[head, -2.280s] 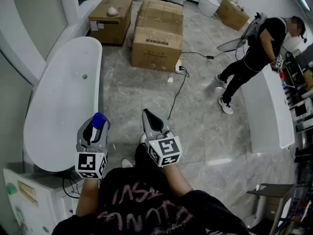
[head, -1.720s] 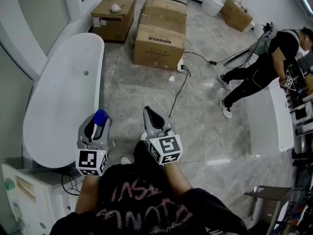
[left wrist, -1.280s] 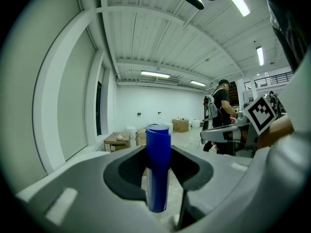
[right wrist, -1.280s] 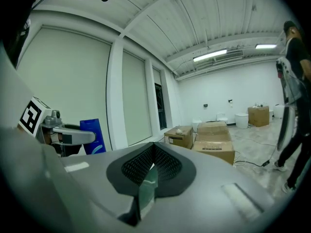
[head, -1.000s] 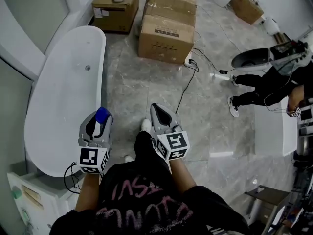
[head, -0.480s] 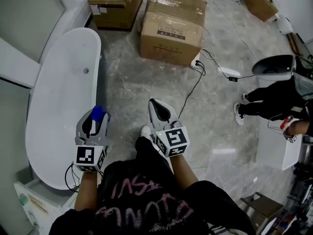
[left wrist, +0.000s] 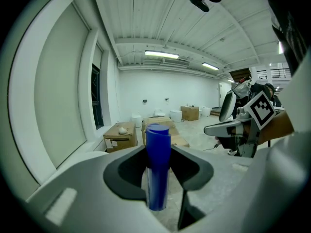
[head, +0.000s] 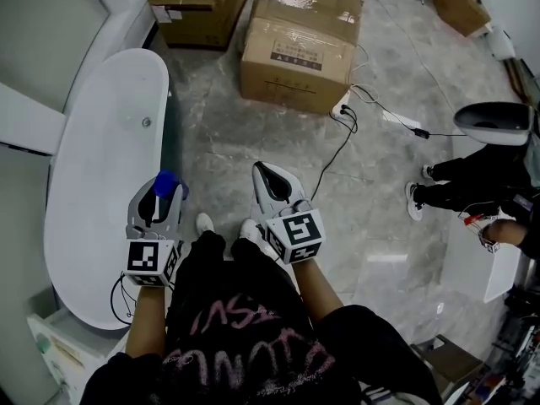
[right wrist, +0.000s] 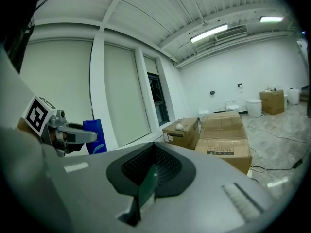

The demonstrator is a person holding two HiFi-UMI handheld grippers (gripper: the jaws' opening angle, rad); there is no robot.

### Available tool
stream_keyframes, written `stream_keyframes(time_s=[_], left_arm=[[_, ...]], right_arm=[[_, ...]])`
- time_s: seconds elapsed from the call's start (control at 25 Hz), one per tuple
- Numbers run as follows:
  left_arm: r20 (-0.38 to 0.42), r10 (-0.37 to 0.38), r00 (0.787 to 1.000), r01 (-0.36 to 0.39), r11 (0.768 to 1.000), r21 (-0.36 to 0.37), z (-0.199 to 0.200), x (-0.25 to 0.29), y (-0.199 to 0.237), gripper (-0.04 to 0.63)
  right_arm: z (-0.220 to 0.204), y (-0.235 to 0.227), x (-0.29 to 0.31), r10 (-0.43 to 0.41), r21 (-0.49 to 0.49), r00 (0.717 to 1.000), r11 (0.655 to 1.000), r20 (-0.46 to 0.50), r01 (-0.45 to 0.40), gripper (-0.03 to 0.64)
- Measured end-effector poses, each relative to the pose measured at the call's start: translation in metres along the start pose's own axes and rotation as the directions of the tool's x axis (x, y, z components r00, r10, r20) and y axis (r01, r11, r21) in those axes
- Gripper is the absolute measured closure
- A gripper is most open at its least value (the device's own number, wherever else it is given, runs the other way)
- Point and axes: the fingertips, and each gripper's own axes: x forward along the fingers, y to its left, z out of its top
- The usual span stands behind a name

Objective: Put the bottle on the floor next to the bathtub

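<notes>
1. The left gripper (head: 158,199) is clamped on an upright blue bottle (left wrist: 158,169). It is held up in the air, at the right rim of the bathtub (head: 84,184).
2. Just beside it, the right gripper (head: 272,184) has its jaws pressed together on nothing.
3. Below them, the white bathtub lies to the left, with grey marble floor (head: 228,142) alongside it.
4. Farther off, a black cable (head: 337,146) trails towards stacked cardboard boxes (head: 295,57).
5. Another person (head: 481,184) stands at the right.

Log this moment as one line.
left gripper: shut on blue bottle, upright | right gripper: shut, empty | blue bottle: off the floor, beside bathtub | placing: not yet done
</notes>
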Motion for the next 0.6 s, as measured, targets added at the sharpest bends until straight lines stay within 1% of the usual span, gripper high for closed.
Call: stream_keyframes(time_s=[0.24, 0.44, 0.6], left_arm=[[0.0, -0.005, 1.0, 0.005, 1.0, -0.003, -0.002, 0.022, 0.012, 0.445], [-0.002, -0.013, 1.0, 0.013, 1.0, -0.003, -0.005, 0.047, 0.032, 0.445], [-0.026, -0.03, 0.999, 0.029, 0.999, -0.017, -0.014, 0.077, 0.051, 0.445]], right_arm=[[0.006, -0.008, 0.014, -0.001, -0.03, 1.0, 1.0, -0.001, 0.001, 0.601], [0.015, -0.016, 0.034, -0.011, -0.051, 1.0, 0.999, -0.006, 0.011, 0.603], [0.02, -0.024, 0.06, -0.023, -0.068, 0.999, 0.997, -0.023, 0.021, 0.603]])
